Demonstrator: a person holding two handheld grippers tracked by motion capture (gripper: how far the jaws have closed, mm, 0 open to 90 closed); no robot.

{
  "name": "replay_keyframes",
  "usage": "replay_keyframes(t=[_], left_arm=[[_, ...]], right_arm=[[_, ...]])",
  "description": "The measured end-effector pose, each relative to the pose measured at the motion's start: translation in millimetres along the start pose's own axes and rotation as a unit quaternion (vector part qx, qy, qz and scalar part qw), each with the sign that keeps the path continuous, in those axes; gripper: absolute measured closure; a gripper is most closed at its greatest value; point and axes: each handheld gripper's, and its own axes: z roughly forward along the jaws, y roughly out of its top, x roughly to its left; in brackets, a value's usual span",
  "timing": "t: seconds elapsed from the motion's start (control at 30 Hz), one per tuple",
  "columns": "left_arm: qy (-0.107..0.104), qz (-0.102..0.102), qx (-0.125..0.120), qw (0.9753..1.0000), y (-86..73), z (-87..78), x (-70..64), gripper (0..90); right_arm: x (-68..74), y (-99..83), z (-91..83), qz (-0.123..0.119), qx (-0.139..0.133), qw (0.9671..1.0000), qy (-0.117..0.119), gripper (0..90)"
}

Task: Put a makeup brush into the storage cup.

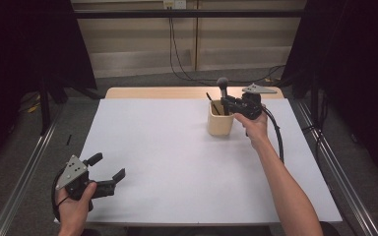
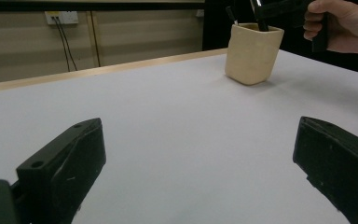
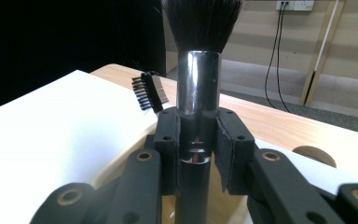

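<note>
At the near left corner of the white table, in the high view, the left gripper rests low over the surface with its jaws spread wide and nothing between them; the left gripper view confirms this, with bare white tabletop stretching between the two black jaws. Farther right and toward the back of the table stands a cream cup, squarish with rounded corners, upright on the white surface and well apart from the left gripper. Inside it a thin dark-handled tool leans toward the cup's left side; in the right gripper view this shows as a small comb-like brush poking up above the rim. Directly over the cup is a makeup brush with a bushy black head and a shiny metal ferrule, held upright, its handle reaching down into the cup's opening. The right gripper comes in from the cup's right side, and its jaws are closed tightly on the brush's metal shaft just below the bristles, as the right gripper view plainly shows
</note>
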Motion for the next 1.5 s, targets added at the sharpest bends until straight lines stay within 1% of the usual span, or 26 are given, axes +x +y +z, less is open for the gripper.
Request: replay_keyframes(t=[0.23, 0.33, 0.4, 0.57, 0.63, 0.77, 0.83, 0.9, 1.0, 1.07, 1.13, 1.17, 1.23, 1.27, 1.33, 1.37, 1.5], left_arm=[[0.000, 0.000, 0.000, 1.0000, -0.1, 0.5, -0.1, 2.4], [0.000, 0.001, 0.000, 1.0000, -0.1, 0.4, 0.4, 2.5], [0.000, 0.001, 0.000, 1.0000, -0.1, 0.4, 0.3, 2.4], [-0.001, 0.001, 0.001, 1.0000, 0.0, 0.6, -0.3, 2.4], [-0.001, 0.002, 0.001, 1.0000, 0.0, 0.7, -0.4, 2.4], [0.000, 0.000, 0.000, 1.0000, -0.1, 0.6, 0.0, 2.4], [0.000, 0.001, 0.001, 1.0000, 0.1, 0.4, -0.3, 2.4], [-0.001, 0.000, 0.000, 1.0000, 0.1, 0.5, -0.6, 2.4], [-0.001, 0.002, 0.001, 1.0000, 0.2, 0.5, -0.3, 2.4], [-0.001, -0.002, -0.001, 1.0000, 0.2, 0.6, -0.4, 2.4], [-0.001, -0.009, -0.005, 0.9999, 1.2, 0.8, -0.5, 2.4], [-0.001, -0.011, -0.007, 0.9999, 2.0, 1.0, -0.9, 2.4], [-0.003, -0.005, -0.006, 1.0000, 2.2, 1.5, -1.4, 2.5], [-0.004, -0.007, -0.005, 1.0000, 1.8, 2.0, -1.3, 2.4], [-0.001, -0.009, -0.005, 0.9999, 1.6, 2.4, -0.8, 2.5], [-0.001, -0.009, -0.004, 0.9999, 1.5, 2.4, -0.4, 2.4], [0.002, -0.011, -0.004, 0.9999, 0.6, 2.9, 0.9, 2.4]], right_arm=[[-0.8, -3.6, -0.4, -0.002, 0.009, 1.0000, -0.001, 72.4], [-0.7, -4.0, -0.4, 0.002, 0.007, 1.0000, -0.001, 72.3], [-0.2, -3.9, -0.4, 0.000, 0.009, 1.0000, 0.000, 72.2], [-1.2, -3.9, -0.3, 0.004, 0.016, 0.9999, 0.003, 71.8], [-2.4, -4.6, -0.7, 0.004, 0.019, 0.9998, -0.002, 71.6], [-3.6, -5.1, -1.4, 0.009, 0.017, 0.9998, -0.007, 68.0], [-3.0, -5.0, -1.4, 0.009, 0.016, 0.9998, -0.006, 67.9], [-2.4, -4.9, -1.5, 0.007, 0.016, 0.9998, -0.004, 65.8], [-1.4, -4.7, -2.2, 0.011, 0.014, 0.9998, -0.005, 57.8], [-0.9, -4.6, -2.9, 0.012, 0.011, 0.9999, -0.004, 55.5], [0.3, -4.6, -3.6, 0.007, 0.008, 0.9999, 0.002, 53.3], [0.8, -4.6, -3.9, 0.006, 0.007, 1.0000, 0.001, 52.0], [1.3, -4.5, -4.3, 0.006, 0.003, 1.0000, 0.002, 45.9], [1.4, -4.6, -4.7, 0.006, 0.002, 1.0000, 0.006, 42.6], [2.8, -4.9, -5.6, 0.004, -0.002, 1.0000, 0.005, 36.2], [3.3, -5.2, -6.0, 0.002, -0.004, 1.0000, 0.008, 32.8], [3.8, -5.1, -8.8, 0.008, -0.007, 0.9999, 0.014, 20.4]])
